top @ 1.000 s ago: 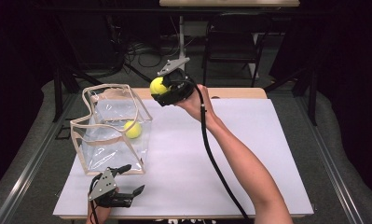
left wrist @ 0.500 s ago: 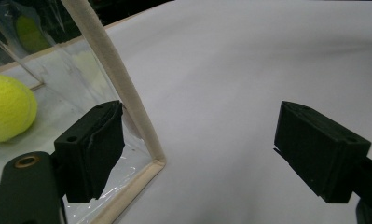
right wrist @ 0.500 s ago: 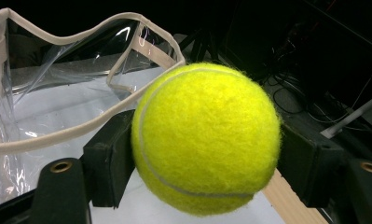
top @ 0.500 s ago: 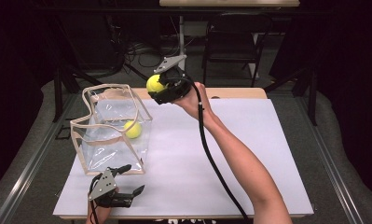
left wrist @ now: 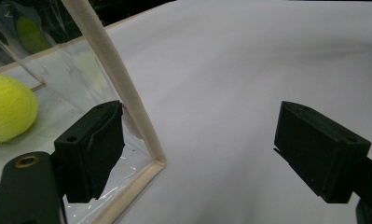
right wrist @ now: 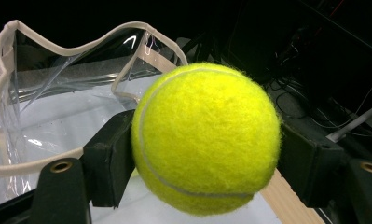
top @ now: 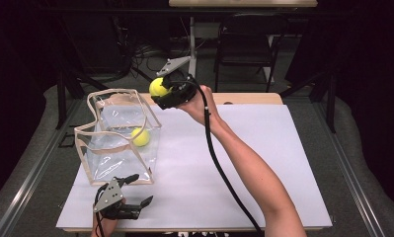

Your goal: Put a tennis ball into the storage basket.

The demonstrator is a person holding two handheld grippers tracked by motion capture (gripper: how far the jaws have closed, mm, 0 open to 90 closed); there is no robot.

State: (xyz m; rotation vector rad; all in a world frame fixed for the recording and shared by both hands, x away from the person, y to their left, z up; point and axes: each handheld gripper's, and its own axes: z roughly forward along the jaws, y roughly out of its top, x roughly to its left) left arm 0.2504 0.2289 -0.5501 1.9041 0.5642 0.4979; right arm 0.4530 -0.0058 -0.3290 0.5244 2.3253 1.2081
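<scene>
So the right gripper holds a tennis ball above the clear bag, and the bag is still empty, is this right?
Not quite. The right gripper does hold a ball near the bag, but the bag is not empty: the high view shows a second ball inside it.

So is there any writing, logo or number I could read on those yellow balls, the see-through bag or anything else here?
None can be read.
Tennis ball clamped in the right hand-held gripper: bare felt and a white seam, no print on the side that faces the camera.
Second tennis ball in the clear bag: too small to tell.
Clear bag: plain plastic, beige trim, no label.
White table sheet: blank.
</scene>
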